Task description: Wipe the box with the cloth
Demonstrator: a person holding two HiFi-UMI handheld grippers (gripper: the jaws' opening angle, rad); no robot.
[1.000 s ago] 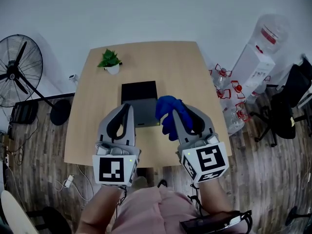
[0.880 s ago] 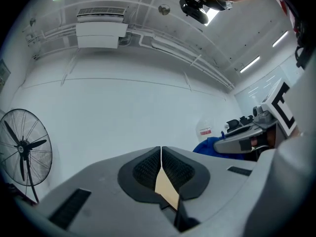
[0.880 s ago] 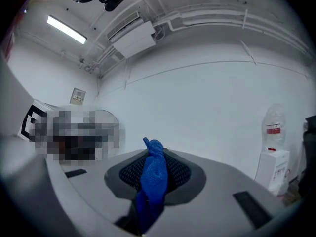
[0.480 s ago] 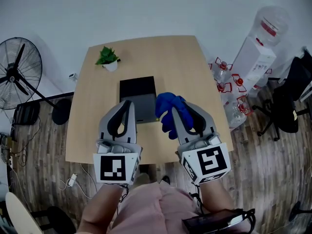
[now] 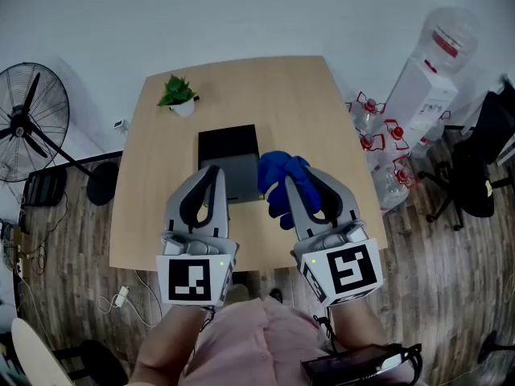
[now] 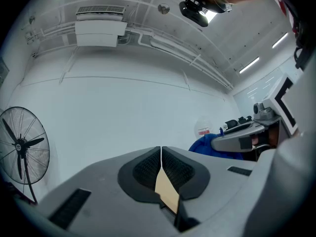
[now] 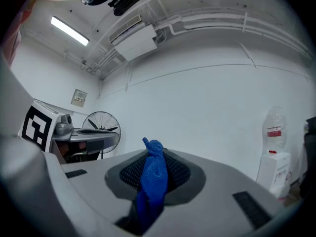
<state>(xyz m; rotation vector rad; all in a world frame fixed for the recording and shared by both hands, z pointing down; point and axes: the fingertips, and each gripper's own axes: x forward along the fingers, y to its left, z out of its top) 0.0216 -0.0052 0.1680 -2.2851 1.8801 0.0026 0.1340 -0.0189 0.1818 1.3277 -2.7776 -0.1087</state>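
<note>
A black box (image 5: 228, 153) lies flat in the middle of the light wooden table (image 5: 298, 103); its near edge is hidden behind my grippers. A blue cloth (image 5: 279, 178) hangs bunched from my right gripper (image 5: 291, 182), which is shut on it just right of the box and above the table. In the right gripper view the cloth (image 7: 153, 179) is pinched between the dark pads and pokes out past them. My left gripper (image 5: 211, 172) is shut with nothing in it, held above the box's near left part. In the left gripper view its pads (image 6: 174, 171) meet at the tips.
A small potted plant (image 5: 179, 96) stands at the table's far left corner. A standing fan (image 5: 30, 123) is on the floor to the left. At the right are a water dispenser (image 5: 426, 91) with bottles (image 5: 376, 147) and a black office chair (image 5: 483, 167).
Both grippers stay in the same pose, the right one shut on the cloth throughout. The view has shifted a little since one second ago, so table and box appear slightly higher.
</note>
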